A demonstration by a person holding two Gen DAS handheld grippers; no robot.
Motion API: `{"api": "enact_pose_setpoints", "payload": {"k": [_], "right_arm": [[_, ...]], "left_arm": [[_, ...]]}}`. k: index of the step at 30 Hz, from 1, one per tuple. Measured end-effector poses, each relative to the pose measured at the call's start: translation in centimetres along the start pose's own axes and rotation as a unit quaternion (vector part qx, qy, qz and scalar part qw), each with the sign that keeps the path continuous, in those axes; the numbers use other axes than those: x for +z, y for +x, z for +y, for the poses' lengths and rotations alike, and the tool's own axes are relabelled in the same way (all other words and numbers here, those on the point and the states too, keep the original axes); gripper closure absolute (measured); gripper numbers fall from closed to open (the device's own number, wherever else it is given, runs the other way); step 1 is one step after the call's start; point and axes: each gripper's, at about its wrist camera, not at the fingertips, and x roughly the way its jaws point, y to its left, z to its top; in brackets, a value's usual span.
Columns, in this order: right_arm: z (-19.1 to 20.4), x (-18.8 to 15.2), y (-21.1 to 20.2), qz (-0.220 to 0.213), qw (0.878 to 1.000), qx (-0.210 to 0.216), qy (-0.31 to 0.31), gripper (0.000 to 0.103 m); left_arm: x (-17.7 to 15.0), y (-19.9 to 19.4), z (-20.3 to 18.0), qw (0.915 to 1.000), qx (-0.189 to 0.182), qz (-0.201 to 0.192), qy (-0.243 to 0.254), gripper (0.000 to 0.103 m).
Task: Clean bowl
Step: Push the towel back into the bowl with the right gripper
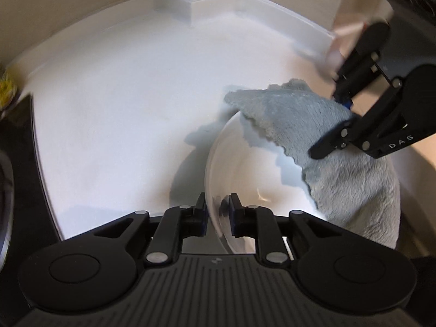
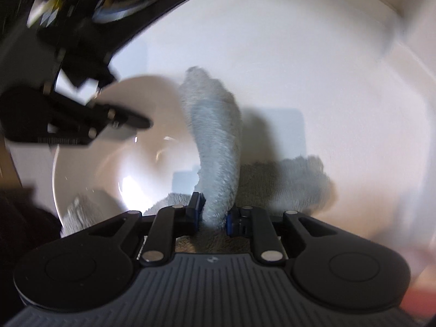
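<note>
The left wrist view looks steeply down, close over the white bowl [image 1: 245, 179] at 5 o'clock, facing the counter's [image 1: 122, 103] back corner at 12. The right wrist view looks down more steeply, bowl [image 2: 136, 141] at 9 o'clock. Both share bowl, grey cloth [image 1: 299, 120] and counter.

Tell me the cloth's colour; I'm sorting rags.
Pale grey-blue, plain and fluffy. The cloth shows best in the left wrist view.

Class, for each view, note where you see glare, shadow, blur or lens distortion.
Left wrist view: fisheye bends the white counter's back edge; the bowl casts a soft shadow to its left; the pink object behind the right gripper is smeared. Right wrist view: bright glare inside the bowl; the grey cloth and upper-left clutter are motion-blurred.
</note>
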Motion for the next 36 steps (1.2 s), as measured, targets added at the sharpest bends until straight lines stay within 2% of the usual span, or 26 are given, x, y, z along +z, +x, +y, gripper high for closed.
{"api": "enact_pose_setpoints", "payload": {"k": [2, 4, 10, 14, 17, 19, 23, 25, 27, 30, 36], "right_arm": [[0.2, 1.2, 0.2, 0.002, 0.999, -0.008, -0.036, 0.087], [0.0, 2.1, 0.3, -0.007, 0.998, -0.006, -0.058, 0.087], [-0.2, 1.8, 0.1, 0.006, 0.996, 0.033, -0.084, 0.085], [-0.6, 2.7, 0.4, -0.008, 0.997, 0.021, -0.080, 0.088], [-1.3, 3.3, 0.6, -0.040, 0.999, 0.014, -0.032, 0.091], [-2.1, 2.7, 0.5, -0.063, 0.997, 0.015, 0.035, 0.092], [-2.4, -0.3, 0.6, -0.081, 0.981, 0.020, 0.176, 0.092], [-2.3, -1.9, 0.4, -0.086, 0.970, 0.039, 0.223, 0.089], [-2.6, -2.6, 0.4, -0.086, 0.965, 0.057, 0.241, 0.088], [-2.9, -2.8, 1.1, -0.086, 0.966, 0.064, 0.233, 0.089], [-0.5, -1.0, 1.9, -0.073, 0.987, 0.025, 0.141, 0.089]], "left_arm": [[1.0, 0.4, 0.0, 0.9995, 0.011, 0.000, 0.030, 0.081], [1.7, 0.7, 0.4, 0.9991, 0.005, 0.004, 0.041, 0.081], [4.0, 1.9, 1.9, 0.9965, -0.060, 0.024, 0.053, 0.080], [5.0, 2.4, 1.1, 0.9952, -0.053, 0.045, 0.068, 0.082], [5.1, 2.4, 1.0, 0.9966, -0.049, 0.047, 0.045, 0.083], [4.7, 2.2, 1.1, 0.9981, -0.045, 0.038, 0.016, 0.084], [3.8, 1.8, 0.8, 0.9990, -0.023, 0.018, -0.035, 0.083], [3.5, 1.7, 0.5, 0.9987, -0.016, 0.010, -0.048, 0.080], [3.6, 1.8, 0.0, 0.9991, -0.016, 0.008, -0.039, 0.079], [3.9, 1.8, 0.1, 0.9994, -0.027, 0.020, -0.005, 0.080], [5.2, 2.0, 1.5, 0.9954, -0.061, 0.033, 0.066, 0.080]]}}
